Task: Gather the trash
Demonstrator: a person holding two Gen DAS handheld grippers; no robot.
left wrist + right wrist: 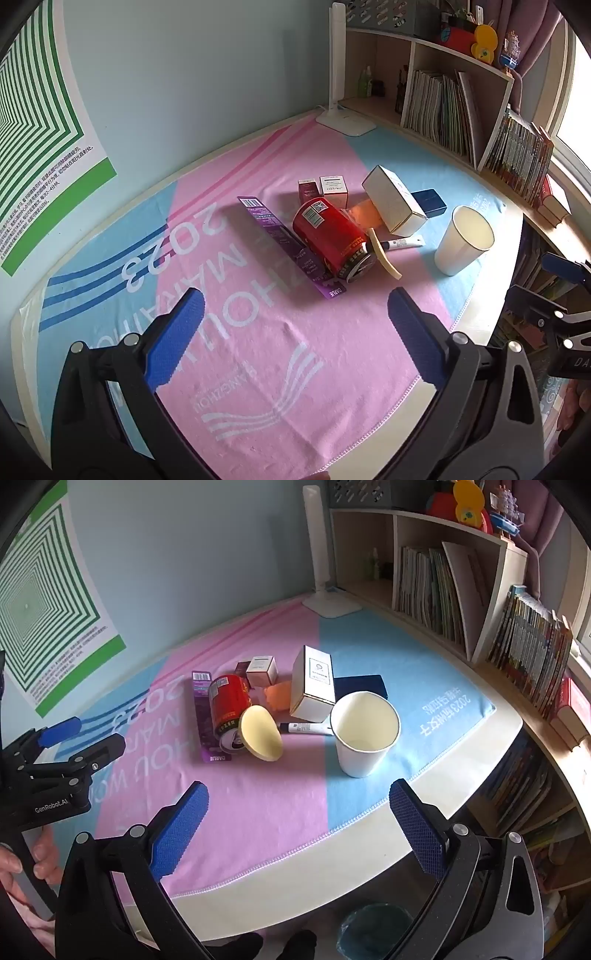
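A heap of trash lies mid-desk on a pink and blue towel point(258, 350). In it are a red can point(332, 236) on its side, a purple flat package point(291, 247), a yellow lid point(260, 733), a small tube point(306, 728), a white box point(395, 201), two small boxes point(323, 188), a dark blue box point(428, 202) and an orange wrapper point(279, 696). A white paper cup point(364, 733) stands upright to the right. My left gripper point(295, 306) hangs open above the towel, short of the can. My right gripper point(299, 797) is open too, in front of the cup.
A white desk lamp point(341, 66) stands at the back. Shelves full of books point(436, 590) line the right side. Below the desk's front edge sits a bin point(373, 932). A green patterned poster point(40, 122) hangs on the left wall. A hand point(22, 860) holds the left gripper.
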